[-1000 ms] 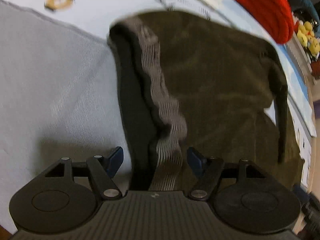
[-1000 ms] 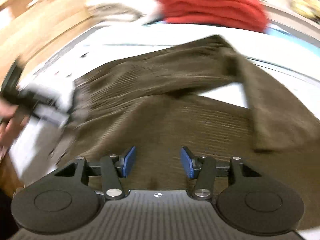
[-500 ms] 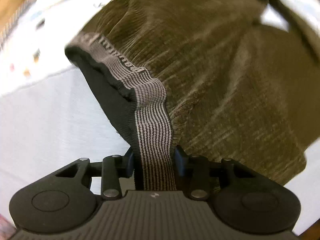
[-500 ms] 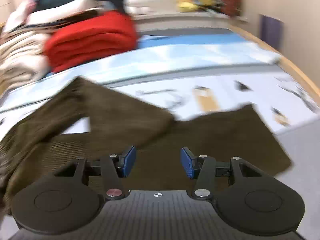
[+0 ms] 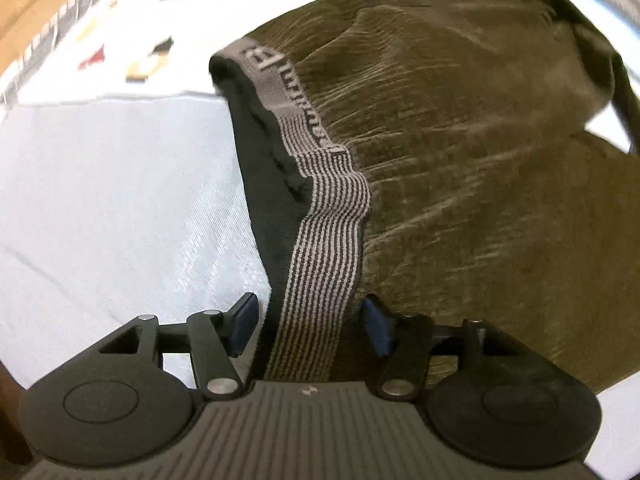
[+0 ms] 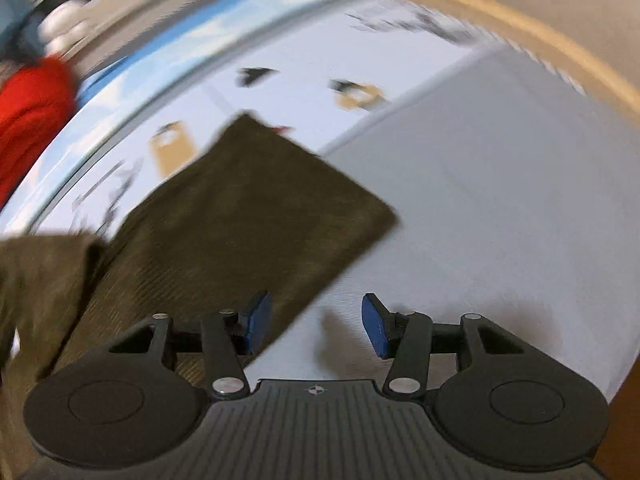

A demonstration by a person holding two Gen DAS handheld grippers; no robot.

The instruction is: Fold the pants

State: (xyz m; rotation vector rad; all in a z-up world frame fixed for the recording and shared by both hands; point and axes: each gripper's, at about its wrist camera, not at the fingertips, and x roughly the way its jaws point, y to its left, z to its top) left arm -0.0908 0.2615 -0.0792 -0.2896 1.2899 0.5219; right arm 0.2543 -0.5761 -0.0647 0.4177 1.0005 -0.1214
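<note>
Olive-brown corduroy pants (image 5: 460, 168) lie on a pale grey sheet. Their striped grey elastic waistband (image 5: 324, 248) runs down between the fingers of my left gripper (image 5: 308, 328), whose blue pads stand apart on either side of it, so it is open. In the right wrist view a leg end of the pants (image 6: 256, 208) lies flat with its hem corner at mid-frame. My right gripper (image 6: 316, 328) is open and empty, hovering over the leg's lower edge and the grey sheet.
A grey sheet (image 6: 500, 184) meets a white printed cover (image 6: 280, 52) further back. Red folded cloth (image 6: 28, 112) lies at the far left in the right view. A wooden edge (image 6: 560, 52) curves along the bed's far side.
My left gripper was shut on the waistband half a second ago and has opened. My right gripper has swung right along the leg toward its hem end.
</note>
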